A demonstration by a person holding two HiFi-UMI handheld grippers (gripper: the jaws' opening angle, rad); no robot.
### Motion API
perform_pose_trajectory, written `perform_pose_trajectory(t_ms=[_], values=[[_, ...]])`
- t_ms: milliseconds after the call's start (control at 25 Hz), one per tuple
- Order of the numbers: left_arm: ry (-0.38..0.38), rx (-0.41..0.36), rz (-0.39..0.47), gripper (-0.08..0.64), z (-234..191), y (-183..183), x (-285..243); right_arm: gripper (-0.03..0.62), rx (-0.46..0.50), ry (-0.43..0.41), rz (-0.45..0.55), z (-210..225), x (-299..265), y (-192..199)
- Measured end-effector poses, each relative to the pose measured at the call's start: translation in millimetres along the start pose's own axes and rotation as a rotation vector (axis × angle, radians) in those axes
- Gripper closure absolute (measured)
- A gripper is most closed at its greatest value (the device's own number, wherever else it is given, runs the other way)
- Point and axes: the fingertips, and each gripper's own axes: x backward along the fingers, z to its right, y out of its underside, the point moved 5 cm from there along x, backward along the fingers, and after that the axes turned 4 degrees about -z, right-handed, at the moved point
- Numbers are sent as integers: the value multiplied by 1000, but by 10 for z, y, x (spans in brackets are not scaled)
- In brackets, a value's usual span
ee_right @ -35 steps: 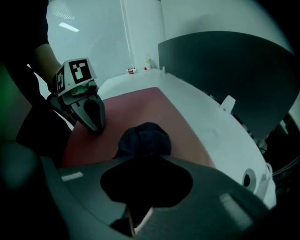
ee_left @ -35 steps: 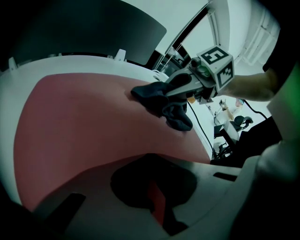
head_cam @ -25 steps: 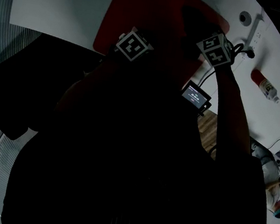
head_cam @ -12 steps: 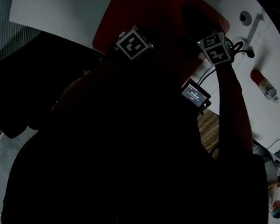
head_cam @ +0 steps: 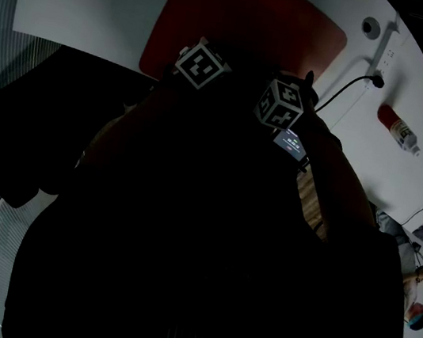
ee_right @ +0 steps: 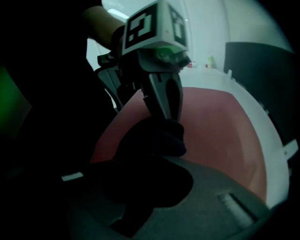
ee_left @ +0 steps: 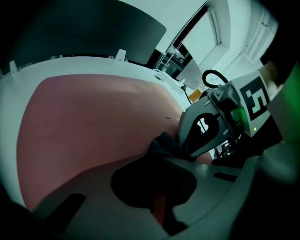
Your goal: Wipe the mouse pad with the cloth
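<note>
A red mouse pad (head_cam: 243, 25) lies on the white table (head_cam: 95, 0). Over its near edge both grippers meet on a dark cloth (ee_right: 152, 140). In the right gripper view my left gripper (ee_right: 165, 117) points down, its fingers (ee_right: 159, 101) close together on the cloth's top. My right gripper (ee_left: 185, 140), seen in the left gripper view, holds the same cloth (ee_left: 164, 143) at its tip. The cloth rests on the pad (ee_left: 89, 117). In the head view only the marker cubes show; the cloth and the jaws are hidden by the person's dark body.
A power strip (head_cam: 386, 49) with a plugged cable and a red-labelled bottle (head_cam: 399, 130) lie on the table to the right of the pad. A small lit screen (head_cam: 292, 142) sits at the table's near edge. A dark chair (head_cam: 25, 133) stands to the left.
My right gripper has moved left from the pad's right edge to right beside the left gripper. The left gripper has stayed in place.
</note>
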Motion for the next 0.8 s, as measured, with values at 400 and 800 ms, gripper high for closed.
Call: perform_pose_trajectory(t_ms=[400,800], values=[[1,7,14,554,3,10,-1,554,-96,335,-69,1144,568,644],[-4,20,37,554,-9,-12,-12,557,-6,165,-85,218,154,259]])
